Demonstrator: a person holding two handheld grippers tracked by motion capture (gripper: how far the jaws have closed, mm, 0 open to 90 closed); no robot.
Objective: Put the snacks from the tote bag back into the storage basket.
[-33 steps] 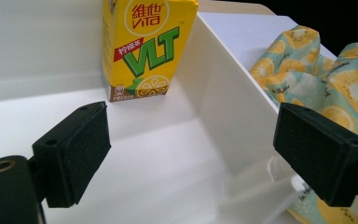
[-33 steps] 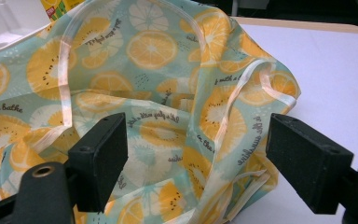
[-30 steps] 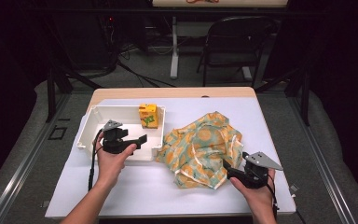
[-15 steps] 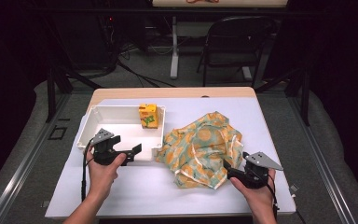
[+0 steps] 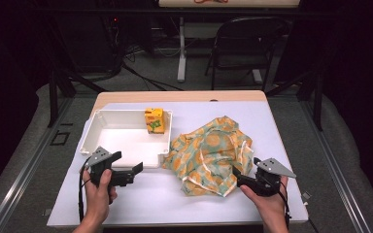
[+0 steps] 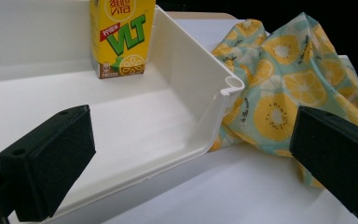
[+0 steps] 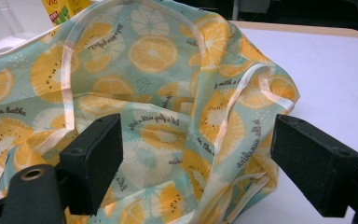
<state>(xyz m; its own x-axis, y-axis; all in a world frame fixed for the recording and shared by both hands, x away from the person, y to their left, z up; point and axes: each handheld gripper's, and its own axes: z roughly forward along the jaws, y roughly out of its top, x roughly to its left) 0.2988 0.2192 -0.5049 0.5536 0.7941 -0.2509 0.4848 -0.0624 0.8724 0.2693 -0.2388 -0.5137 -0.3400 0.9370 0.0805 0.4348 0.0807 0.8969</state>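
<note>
Two hand-held grippers work over a white table [image 5: 141, 204], which carries, in descending size, a lemon-print cloth bag [image 5: 211, 155] crumpled right of centre, a white bin [image 5: 162, 145] touching the bag's left edge, and a yellow drink carton [image 5: 154, 120] upright in the bin's far right corner. Left gripper [image 5: 126, 171], just in front of the bin's near wall: jaws spread wide, having just finished opening, nothing between them. Right gripper [image 5: 235, 174], at the bag's near right edge: jaws spread, fabric before them, not pinched. Step in hand, as judged: approaching the bag. Next move calls for each gripper to pinch a bag edge.
</note>
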